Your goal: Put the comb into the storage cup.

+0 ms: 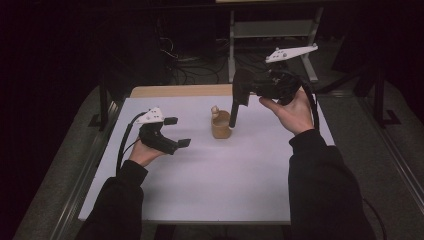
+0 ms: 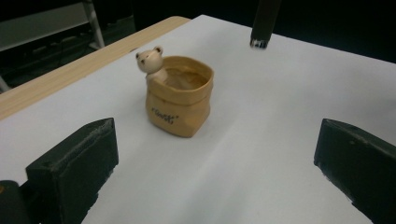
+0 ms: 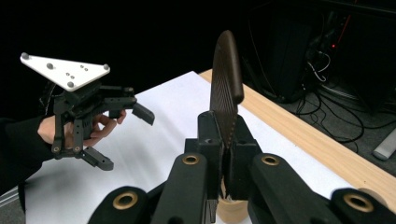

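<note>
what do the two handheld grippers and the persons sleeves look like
Both grippers are black, with linked arms ending in blocky black jaw pads. The left gripper and the right gripper each carry a pale three-cornered plate on top, dotted with small studs, and trail a black cable. Brass-coloured pivot rings show on the right one's linkage. The person wears dark long sleeves with snug cuffs.

High view: above, looking forward-down over the table (image 1: 200, 190).
Gripper views: low, close along their jaws (both share the pot (image 2: 180, 95)).
</note>
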`<state>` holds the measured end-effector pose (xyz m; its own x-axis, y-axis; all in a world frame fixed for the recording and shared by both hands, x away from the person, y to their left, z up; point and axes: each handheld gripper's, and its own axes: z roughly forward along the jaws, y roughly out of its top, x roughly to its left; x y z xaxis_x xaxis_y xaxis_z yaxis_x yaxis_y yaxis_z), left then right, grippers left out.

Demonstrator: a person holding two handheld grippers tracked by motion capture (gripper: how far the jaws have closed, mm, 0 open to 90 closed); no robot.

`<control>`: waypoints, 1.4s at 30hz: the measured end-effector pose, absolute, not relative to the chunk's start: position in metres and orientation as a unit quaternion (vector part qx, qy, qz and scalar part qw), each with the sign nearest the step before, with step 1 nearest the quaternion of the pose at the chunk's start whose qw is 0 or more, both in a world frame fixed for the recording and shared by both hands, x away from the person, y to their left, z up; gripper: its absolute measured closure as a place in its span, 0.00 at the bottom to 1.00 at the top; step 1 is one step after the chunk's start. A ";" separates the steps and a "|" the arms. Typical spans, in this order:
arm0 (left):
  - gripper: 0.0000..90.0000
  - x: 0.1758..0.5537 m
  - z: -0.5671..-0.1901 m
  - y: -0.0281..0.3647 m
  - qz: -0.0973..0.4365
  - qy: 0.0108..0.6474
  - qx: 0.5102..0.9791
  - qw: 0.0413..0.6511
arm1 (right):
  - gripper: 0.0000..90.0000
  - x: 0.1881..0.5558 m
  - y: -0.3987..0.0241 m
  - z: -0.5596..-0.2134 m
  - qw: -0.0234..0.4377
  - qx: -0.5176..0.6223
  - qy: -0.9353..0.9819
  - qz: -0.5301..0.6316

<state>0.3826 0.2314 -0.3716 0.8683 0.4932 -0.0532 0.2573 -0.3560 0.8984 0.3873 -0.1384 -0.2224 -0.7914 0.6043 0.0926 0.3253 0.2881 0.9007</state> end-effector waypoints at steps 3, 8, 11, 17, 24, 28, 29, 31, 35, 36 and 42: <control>0.00 0.381 -0.373 0.236 0.114 0.233 0.814 0.520 | 0.96 0.391 -0.138 -0.219 0.139 0.294 0.791 0.518; 0.00 0.379 -0.376 0.243 0.115 0.234 0.811 0.523 | 0.96 0.396 -0.138 -0.215 0.142 0.295 0.790 0.518; 0.00 0.377 -0.378 0.249 0.116 0.237 0.808 0.526 | 0.96 0.400 -0.137 -0.214 0.144 0.297 0.790 0.517; 0.00 0.373 -0.380 0.260 0.125 0.244 0.802 0.530 | 0.96 0.408 -0.137 -0.212 0.147 0.296 0.790 0.516; 0.00 0.369 -0.386 0.274 0.130 0.259 0.796 0.532 | 0.96 0.417 -0.136 -0.214 0.147 0.300 0.785 0.521; 0.00 0.366 -0.391 0.282 0.134 0.268 0.790 0.534 | 0.96 0.422 -0.136 -0.214 0.150 0.301 0.784 0.522; 0.00 0.365 -0.393 0.284 0.135 0.271 0.788 0.536 | 0.96 0.423 -0.136 -0.214 0.150 0.300 0.784 0.523; 0.00 0.363 -0.395 0.289 0.137 0.276 0.785 0.537 | 0.96 0.425 -0.135 -0.214 0.151 0.300 0.783 0.523; 0.00 0.360 -0.399 0.297 0.147 0.285 0.777 0.541 | 0.96 0.430 -0.134 -0.214 0.151 0.301 0.784 0.521; 0.00 0.359 -0.400 0.299 0.150 0.287 0.775 0.542 | 0.96 0.431 -0.133 -0.214 0.152 0.301 0.785 0.520; 0.00 0.353 -0.406 0.309 0.152 0.296 0.771 0.543 | 0.96 0.438 -0.131 -0.217 0.154 0.304 0.783 0.520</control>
